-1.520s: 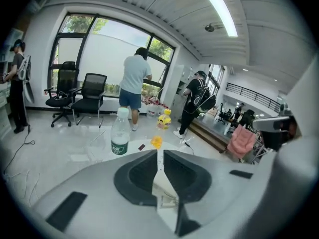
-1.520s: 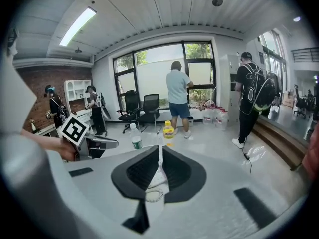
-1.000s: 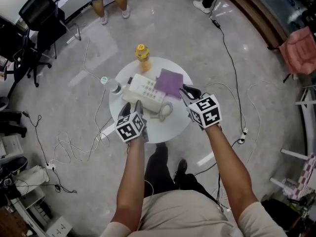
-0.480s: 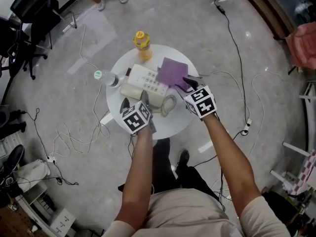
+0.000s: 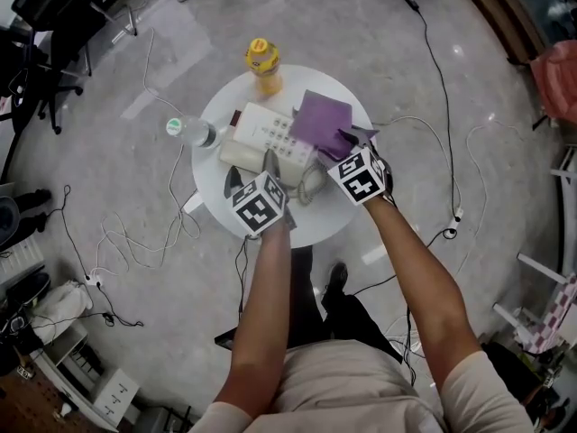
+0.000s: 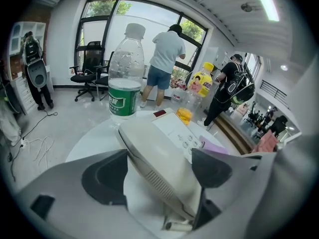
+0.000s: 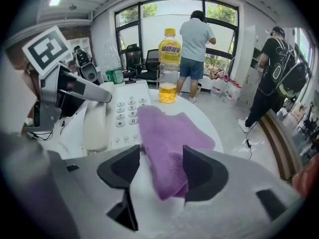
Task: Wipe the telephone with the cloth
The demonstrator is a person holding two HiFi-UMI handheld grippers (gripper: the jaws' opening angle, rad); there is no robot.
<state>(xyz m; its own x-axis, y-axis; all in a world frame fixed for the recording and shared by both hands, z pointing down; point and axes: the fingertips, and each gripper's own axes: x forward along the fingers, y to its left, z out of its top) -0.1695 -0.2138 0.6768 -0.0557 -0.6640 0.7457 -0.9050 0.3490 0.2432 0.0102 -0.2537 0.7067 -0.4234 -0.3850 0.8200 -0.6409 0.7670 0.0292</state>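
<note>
One juice bottle [image 5: 261,64], water bottle [image 5: 200,134] beside telephone [image 5: 267,139], cloth [image 5: 323,121] partly atop

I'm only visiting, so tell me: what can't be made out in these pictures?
Handset, partly: head view, behind the left gripper, whose jaws have just been opening around it.
Telephone's right edge: head view, under the cloth.
Water bottle label: left gripper view, print too blurred.
Yellow bottle label: head view, too small.

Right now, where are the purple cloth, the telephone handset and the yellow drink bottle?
purple cloth [image 7: 167,133], right gripper view, on its middle.
telephone handset [image 6: 154,163], left gripper view, on its cream upper side.
yellow drink bottle [image 7: 169,50], right gripper view, on its label.
</note>
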